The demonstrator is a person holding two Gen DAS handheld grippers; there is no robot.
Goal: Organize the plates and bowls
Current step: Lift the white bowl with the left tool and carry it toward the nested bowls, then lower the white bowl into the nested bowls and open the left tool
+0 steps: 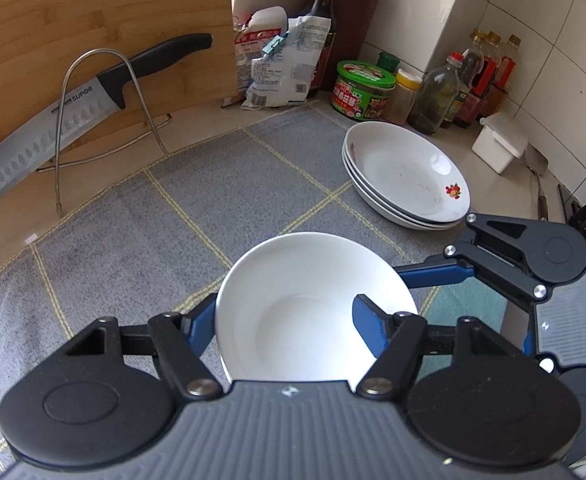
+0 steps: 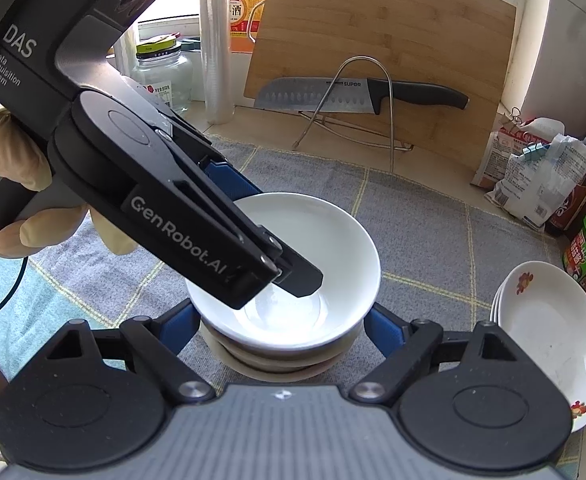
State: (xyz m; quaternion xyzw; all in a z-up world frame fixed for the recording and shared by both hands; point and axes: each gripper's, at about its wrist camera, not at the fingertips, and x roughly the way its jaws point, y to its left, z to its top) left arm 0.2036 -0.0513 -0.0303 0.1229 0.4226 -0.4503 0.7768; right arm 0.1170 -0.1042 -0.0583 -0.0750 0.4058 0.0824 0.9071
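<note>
Left gripper (image 1: 285, 320) pinches glossy white bowl's (image 1: 293, 280) rim; right gripper (image 2: 281, 328) spread around stack.

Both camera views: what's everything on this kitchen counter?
white bowl: one, white, tilted atop the bowl stack
lower bowls: at least two, pale, beneath
plates: three, white, flowered, stacked beside
cloth: one, grey checked, under them
knife: one, steel, black handle, on the wire rack
cutting board: one, bamboo, leaning behind
bottles and jars: several, mixed, back corner
left tongs: one, black-blue, straddling white bowl's wall
right tongs: one, same, flanking lower bowls
gloved hand: one, pale, holding the left tongs
</note>
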